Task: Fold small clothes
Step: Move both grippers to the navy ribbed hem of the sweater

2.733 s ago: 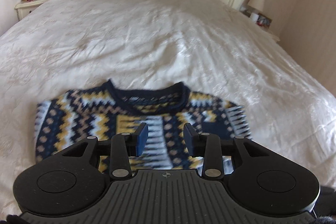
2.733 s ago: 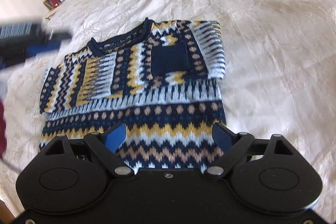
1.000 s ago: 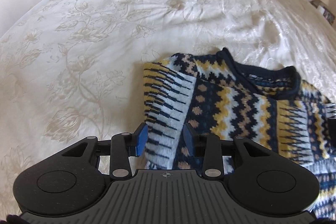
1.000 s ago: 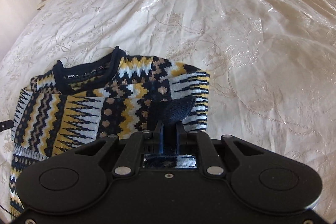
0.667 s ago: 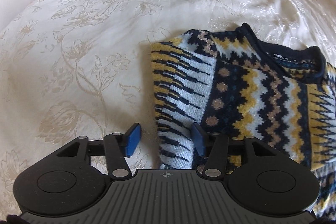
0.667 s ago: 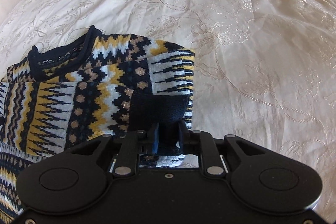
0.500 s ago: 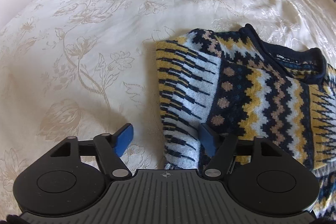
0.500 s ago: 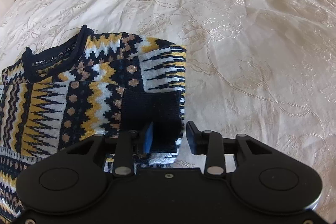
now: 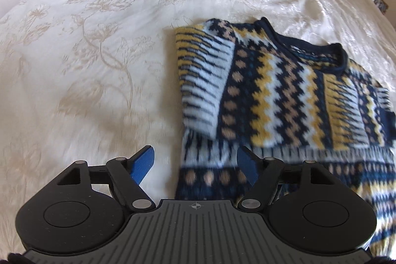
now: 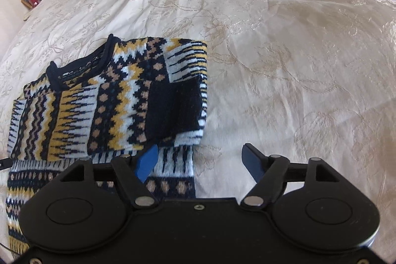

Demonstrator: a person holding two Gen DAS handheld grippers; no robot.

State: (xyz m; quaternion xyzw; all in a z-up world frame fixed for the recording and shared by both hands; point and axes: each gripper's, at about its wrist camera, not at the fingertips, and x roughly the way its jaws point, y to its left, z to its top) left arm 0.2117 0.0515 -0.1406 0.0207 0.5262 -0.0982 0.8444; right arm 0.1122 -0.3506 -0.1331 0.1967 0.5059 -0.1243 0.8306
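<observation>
Both sleeves lie folded onto the sweater [image 9: 284, 95]; the left gripper [image 9: 195, 162] and right gripper [image 10: 200, 160] have just been opening, jaws wide, holding nothing, so the folds stay

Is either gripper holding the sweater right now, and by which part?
Nothing is held. Both the left gripper and right gripper have just been opening; the sweater lies released on the bed, sleeves folded in.
</observation>
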